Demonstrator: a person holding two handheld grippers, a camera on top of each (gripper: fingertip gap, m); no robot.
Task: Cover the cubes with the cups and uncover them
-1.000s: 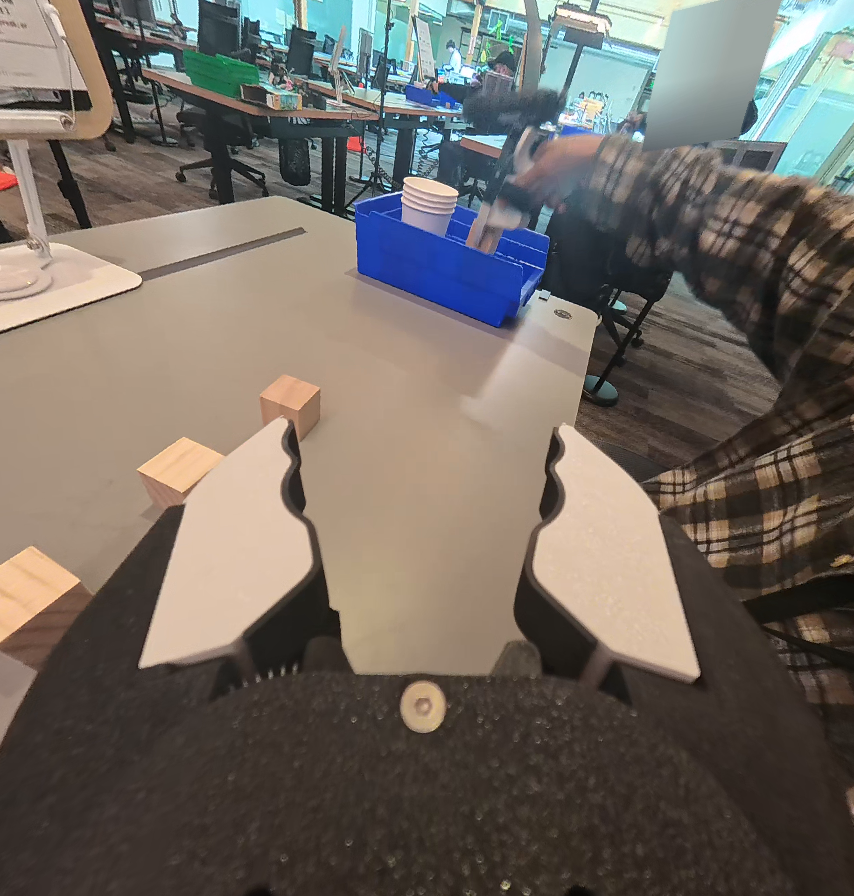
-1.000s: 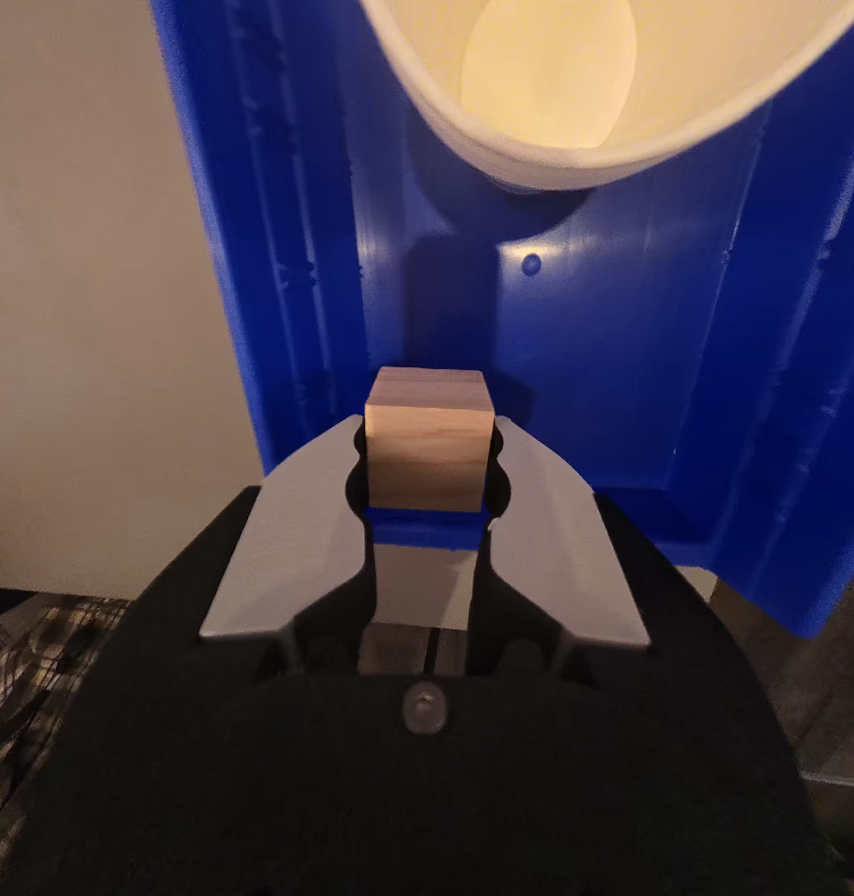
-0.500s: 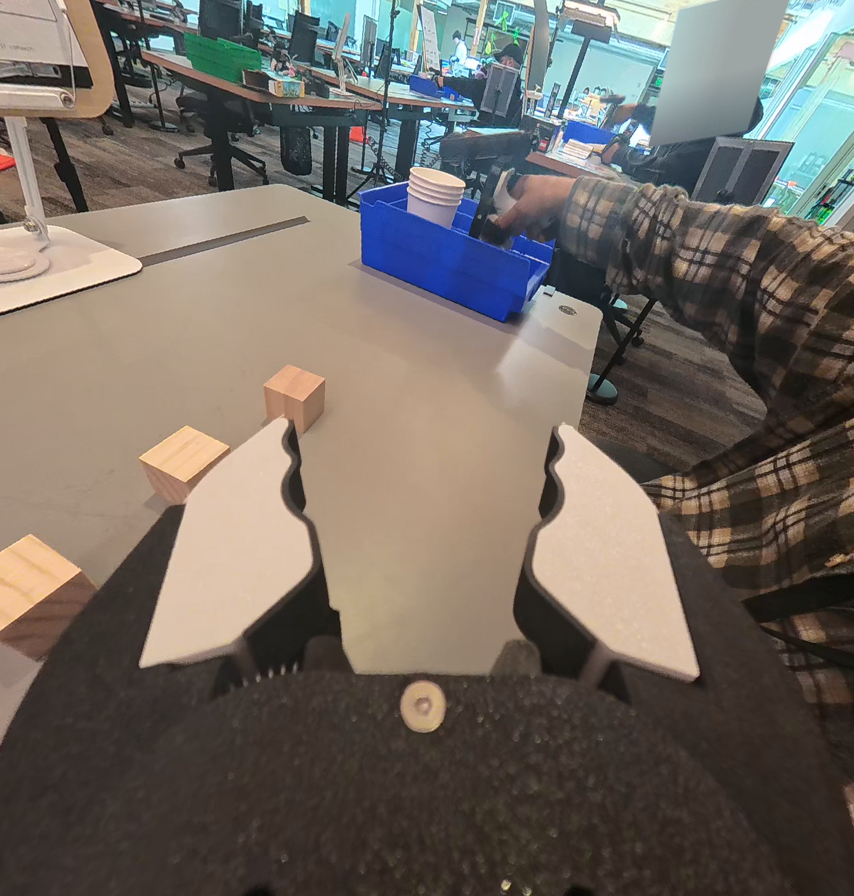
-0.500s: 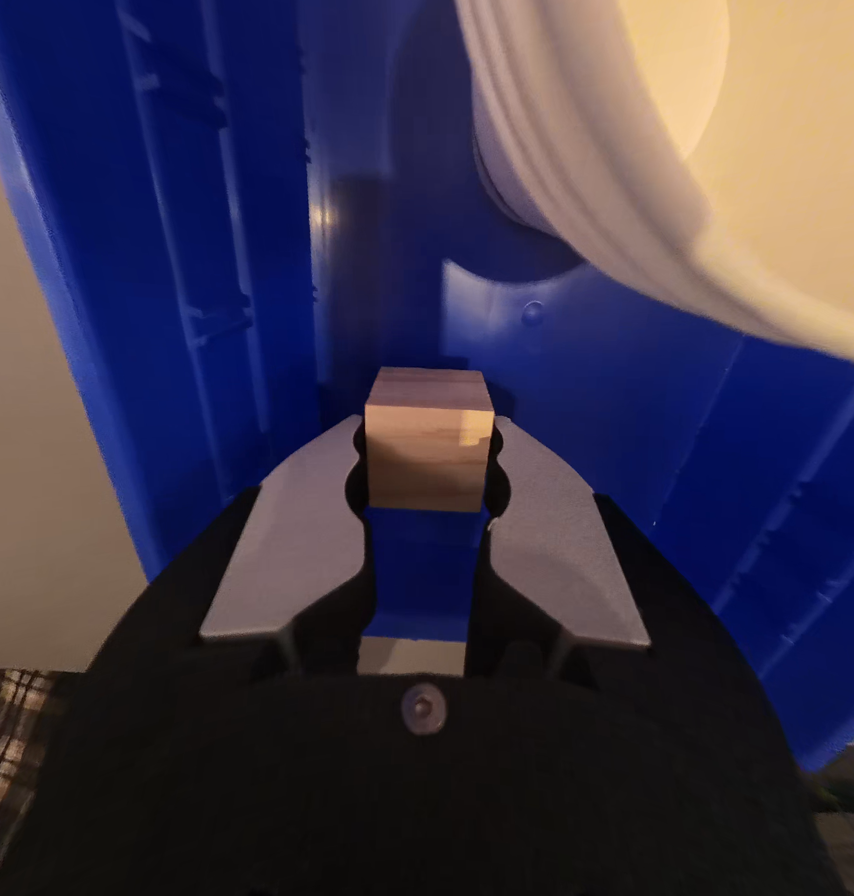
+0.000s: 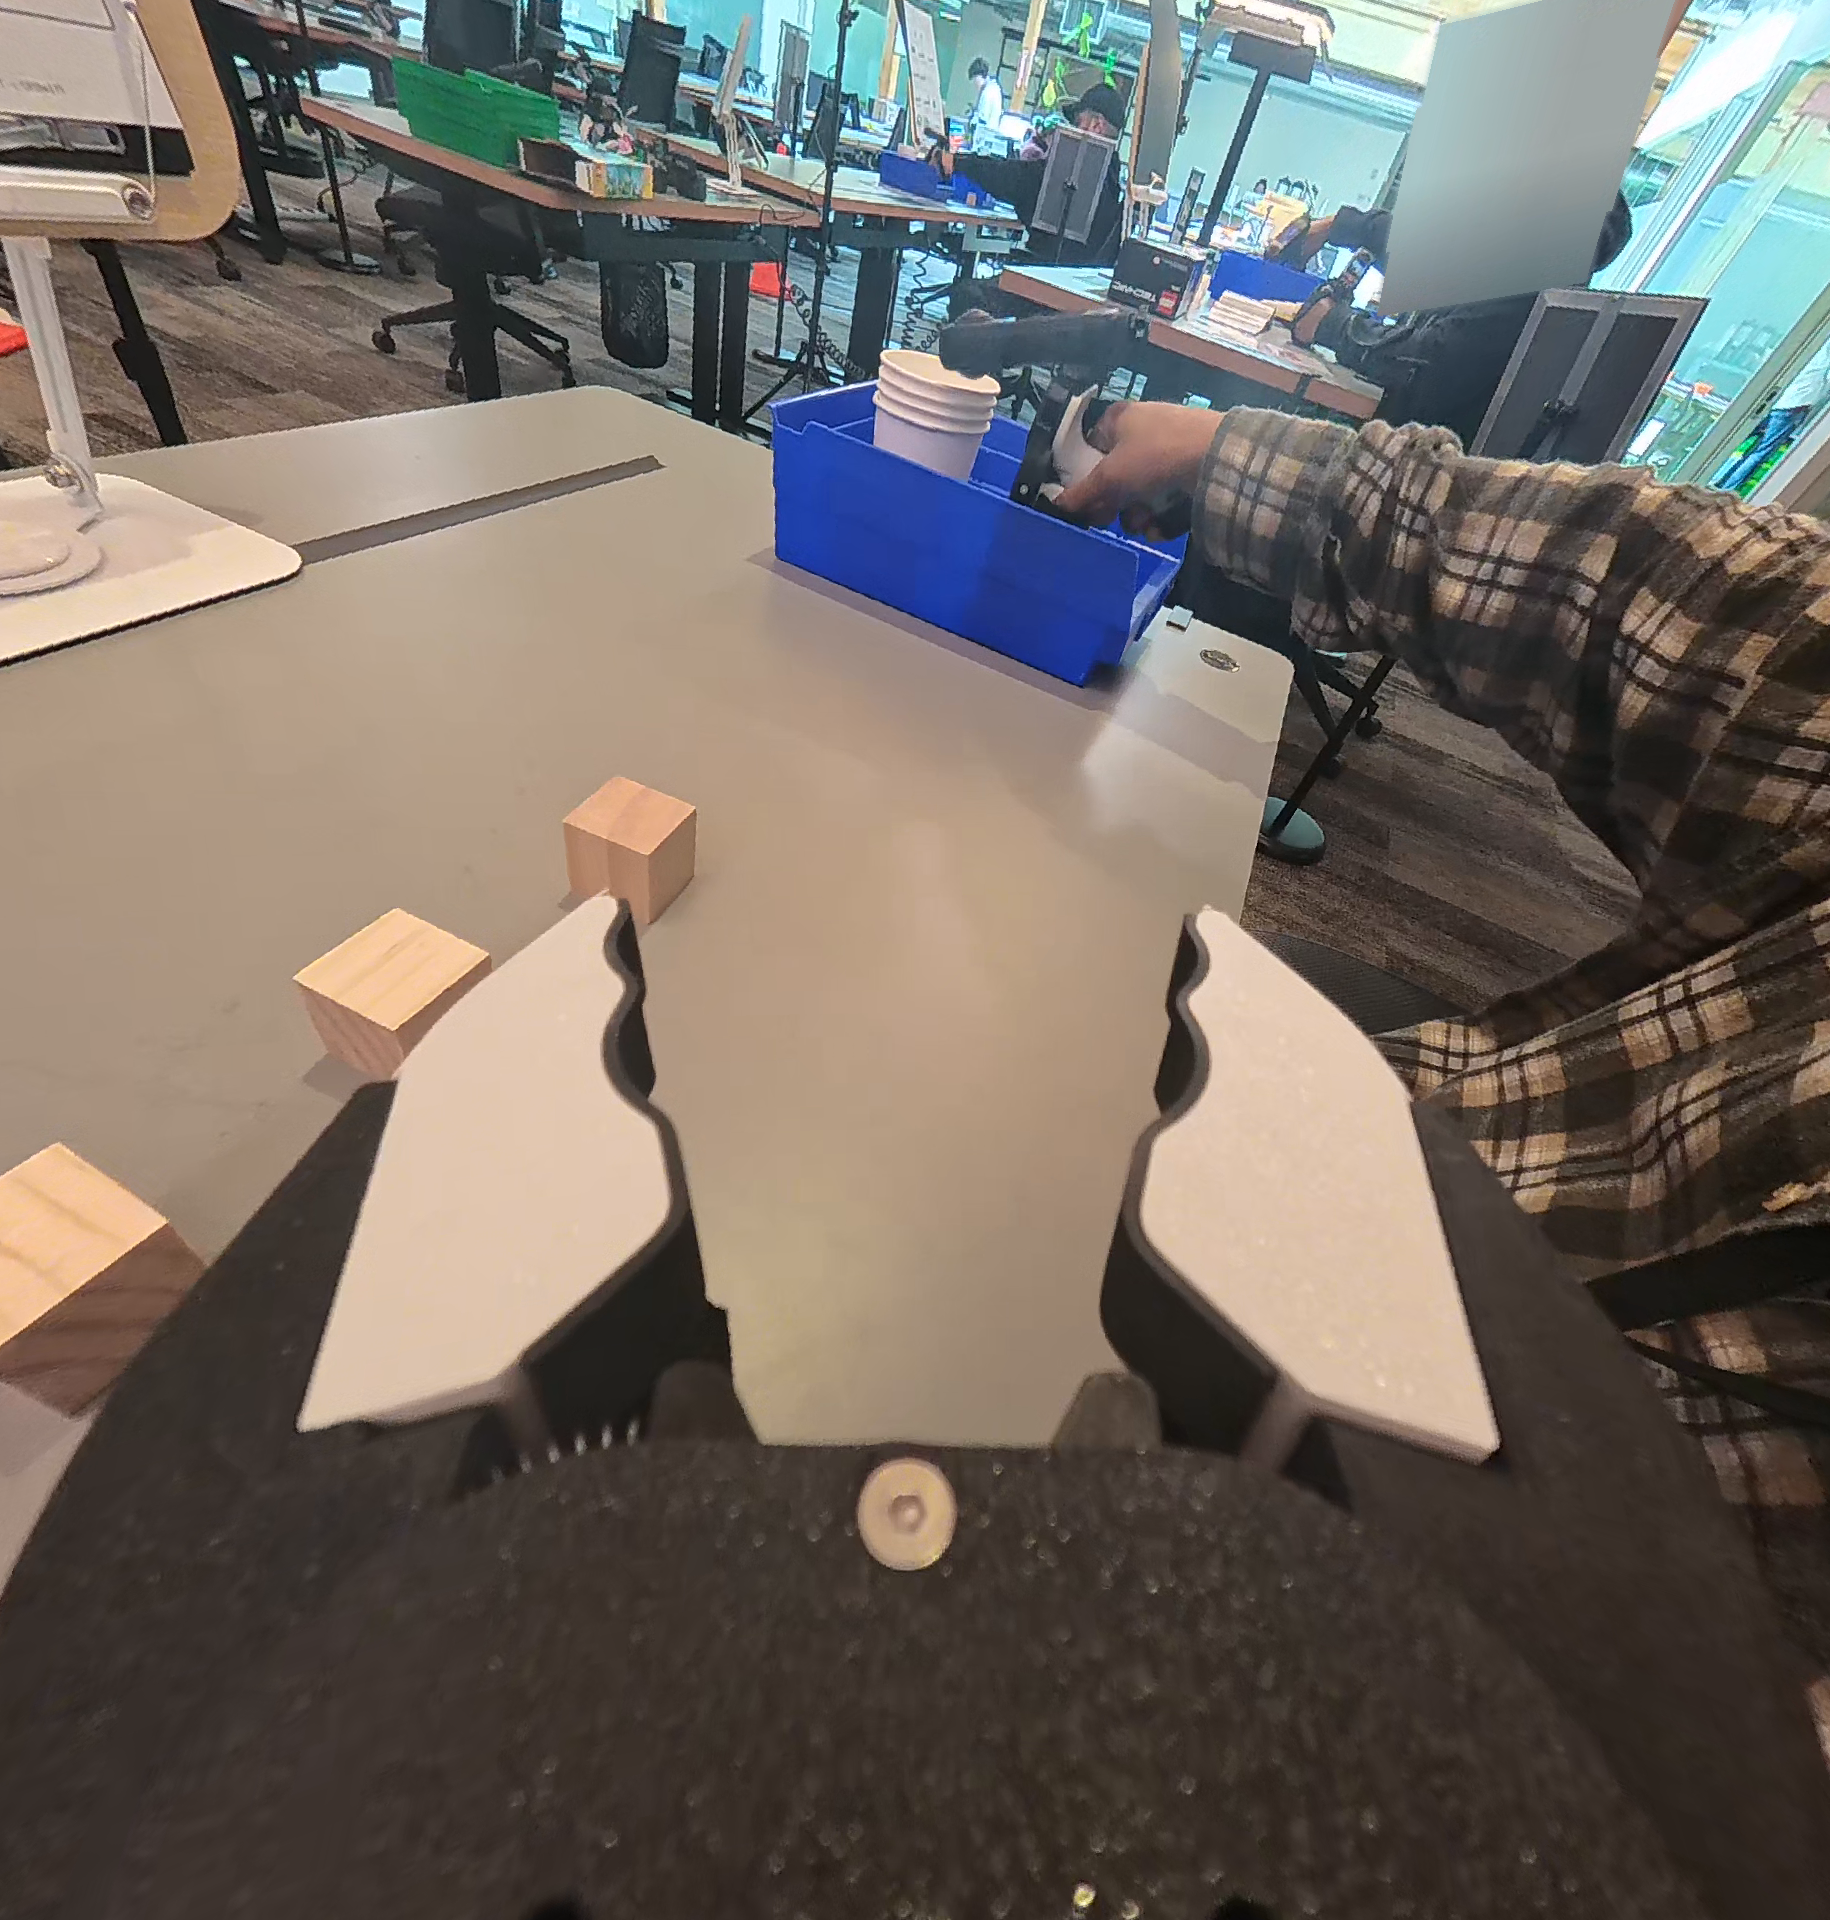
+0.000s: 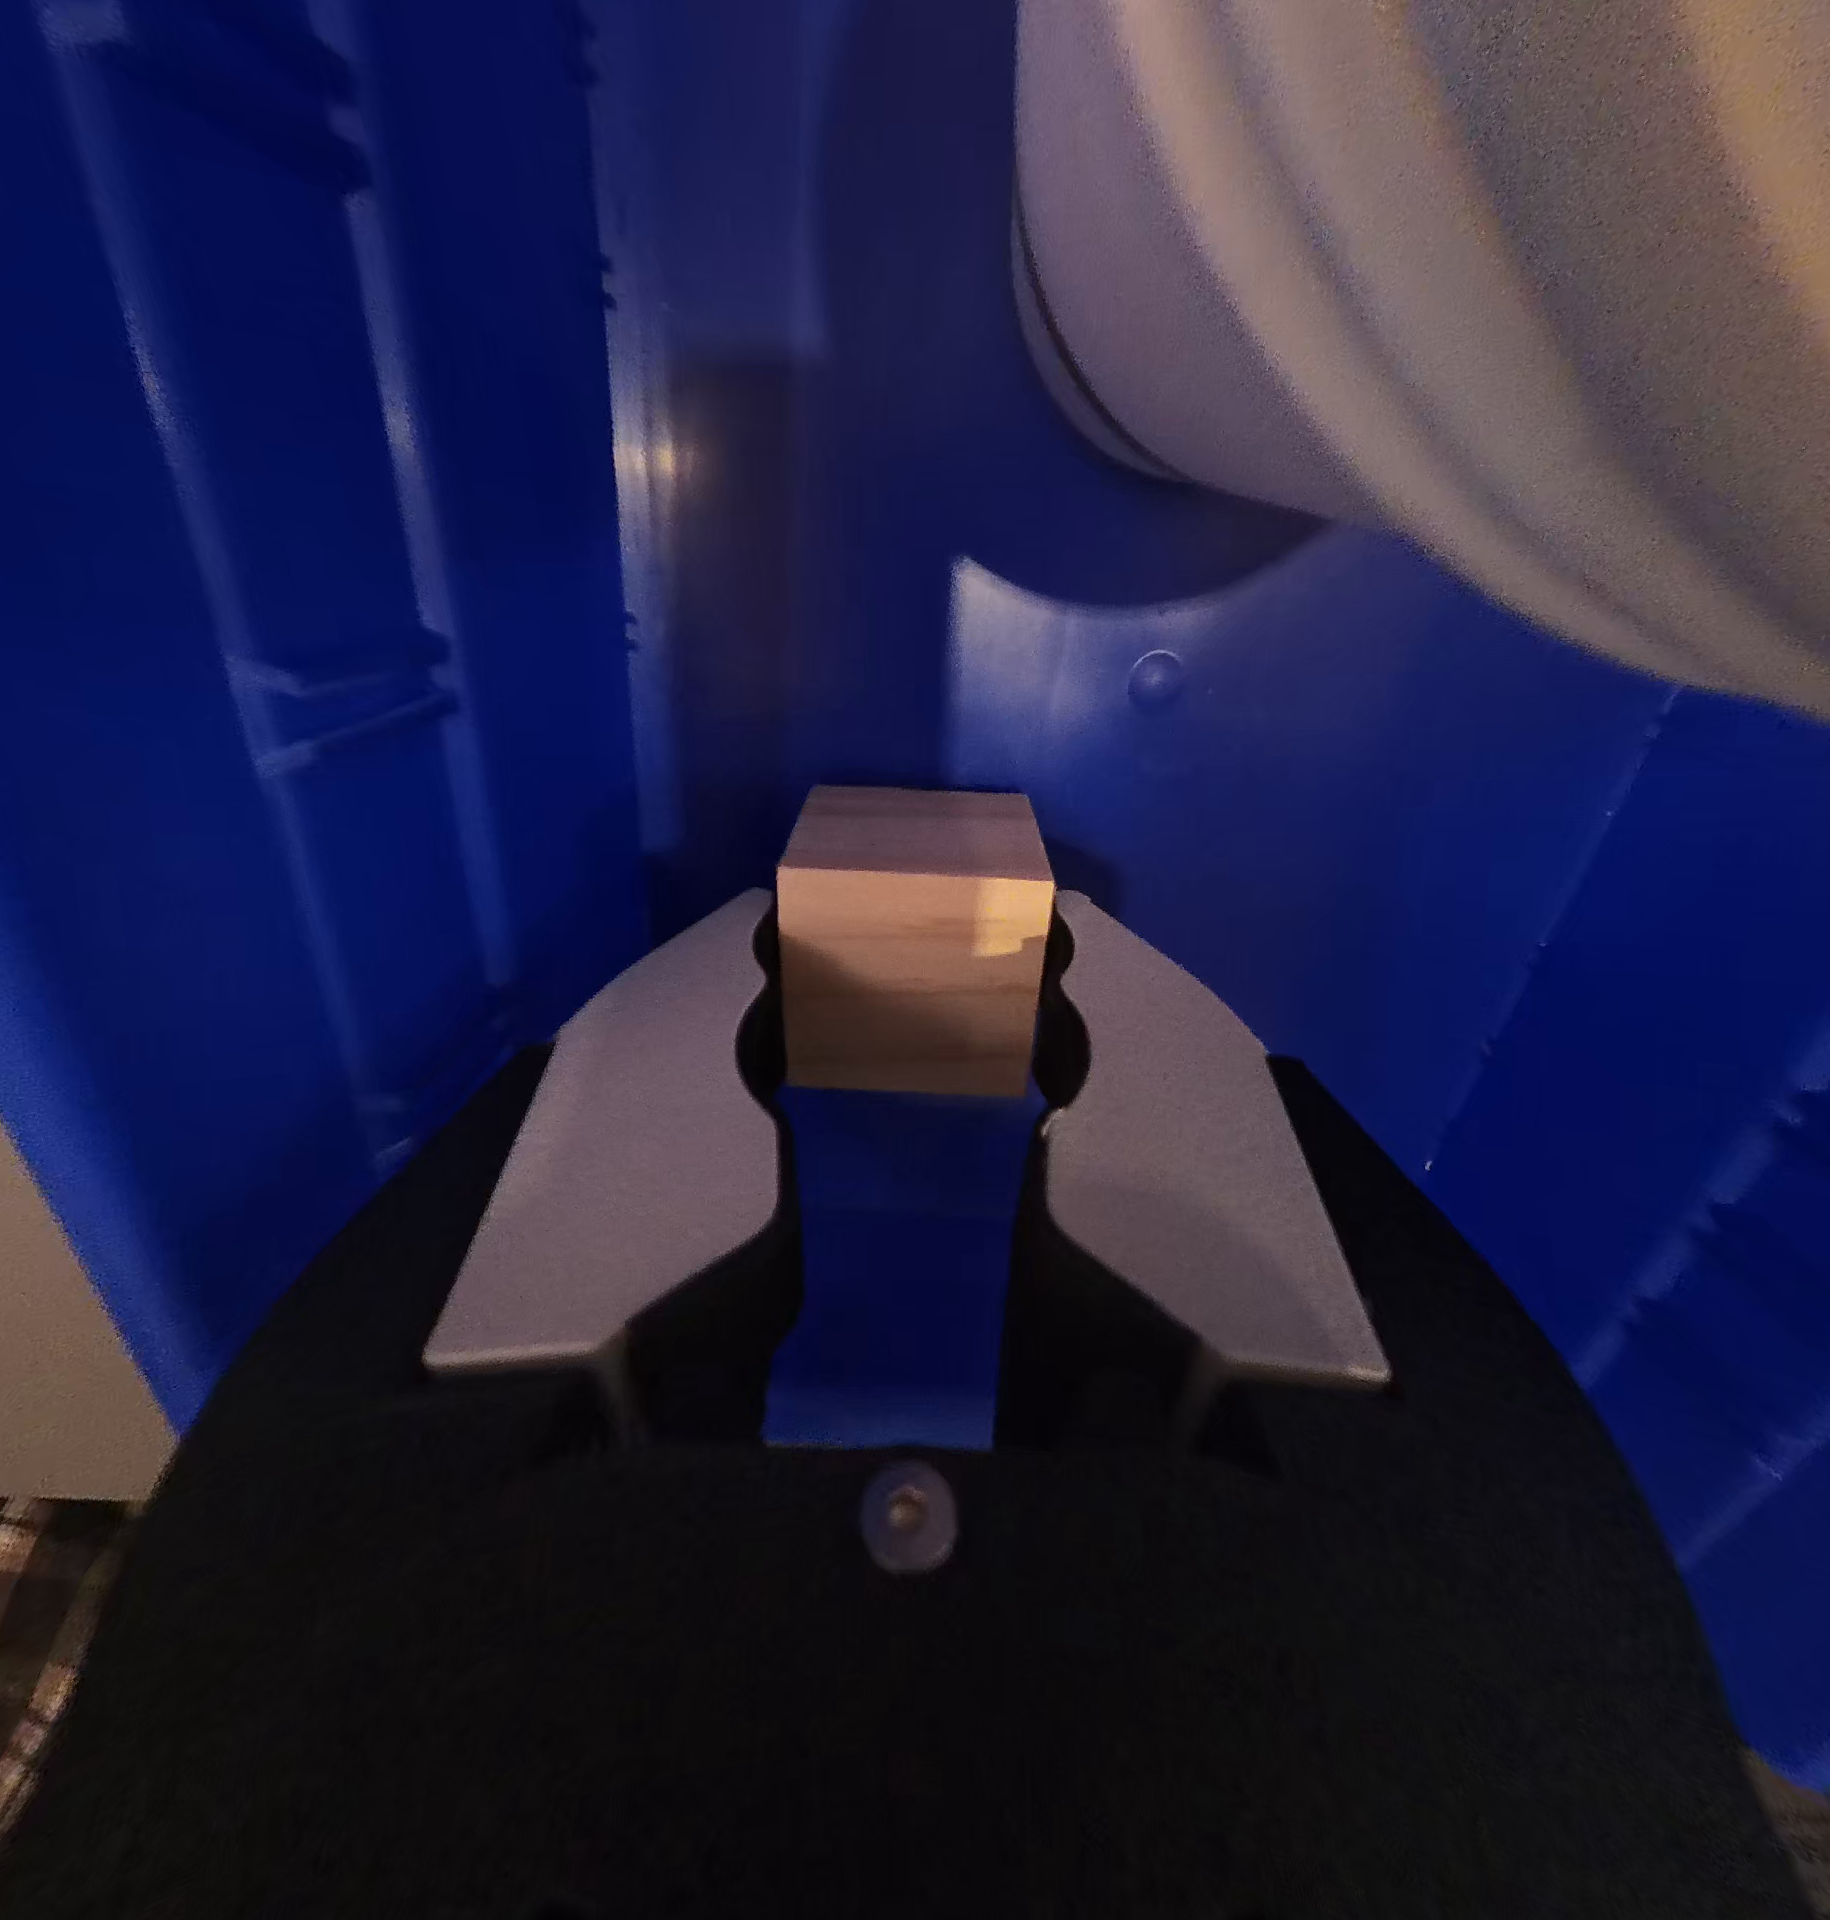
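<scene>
Gripping a wooden cube (image 6: 911, 977) between narrowed jaws, the right gripper (image 6: 913, 935) sits inside the blue bin (image 5: 952, 566) beside stacked white cups (image 5: 934, 421), seemingly unlabelled; the left gripper (image 5: 900, 935) hovers wide-jawed over the tabletop (image 5: 890, 790) near three cubes (image 5: 630, 857).

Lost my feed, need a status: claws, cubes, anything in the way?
Left claw open, empty, over table. Right claw shut on cube, inside blue bin. Three cubes on table, uncovered. Cup stack close beside right claw.
</scene>
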